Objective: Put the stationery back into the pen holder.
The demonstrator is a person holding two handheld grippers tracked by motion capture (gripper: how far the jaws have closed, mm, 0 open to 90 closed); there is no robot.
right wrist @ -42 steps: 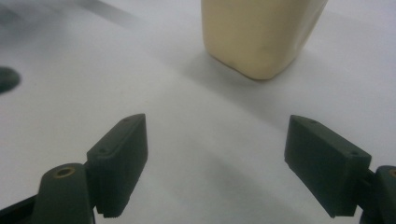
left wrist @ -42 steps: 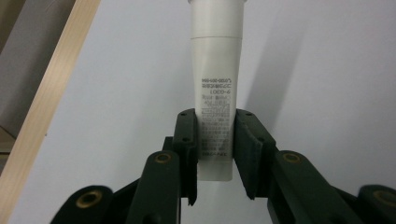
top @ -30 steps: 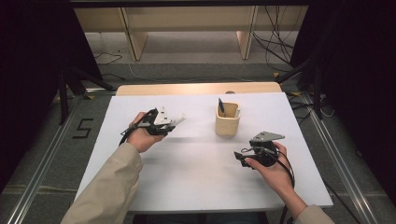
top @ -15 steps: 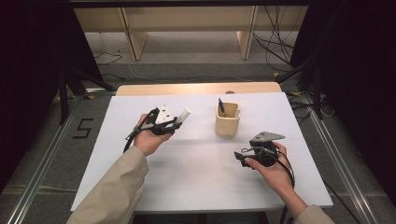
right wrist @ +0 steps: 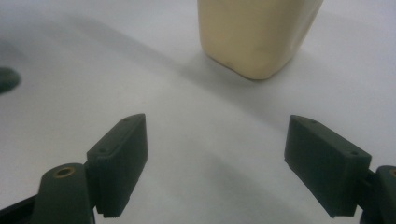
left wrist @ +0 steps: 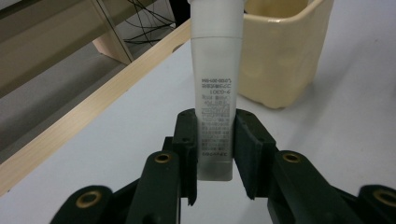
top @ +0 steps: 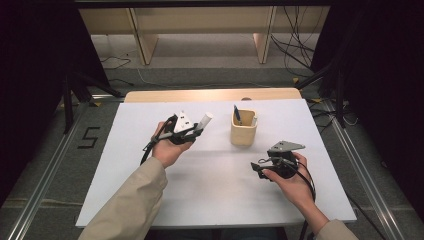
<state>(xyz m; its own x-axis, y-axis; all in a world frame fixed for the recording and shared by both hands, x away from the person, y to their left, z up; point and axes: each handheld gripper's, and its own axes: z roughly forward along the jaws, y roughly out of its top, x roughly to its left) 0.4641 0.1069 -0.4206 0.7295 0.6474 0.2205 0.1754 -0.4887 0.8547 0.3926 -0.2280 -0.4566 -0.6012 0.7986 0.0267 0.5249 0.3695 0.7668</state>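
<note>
Left gripper point(left wrist: 214, 154): fingers clamped on the lower end of a white tube point(left wrist: 215, 93), printed label facing the camera. In the high view the tube point(top: 202, 121) is held above the desk point(top: 130, 150), tilted up and toward the cream cup point(top: 243, 129), just left of it and not touching. The cup stands upright near the desk's far centre, with a blue pen point(top: 237, 114) inside. Right gripper point(right wrist: 215, 163): fingers spread wide, nothing between them, low over the white surface, cup point(right wrist: 257, 32) directly ahead.
</note>
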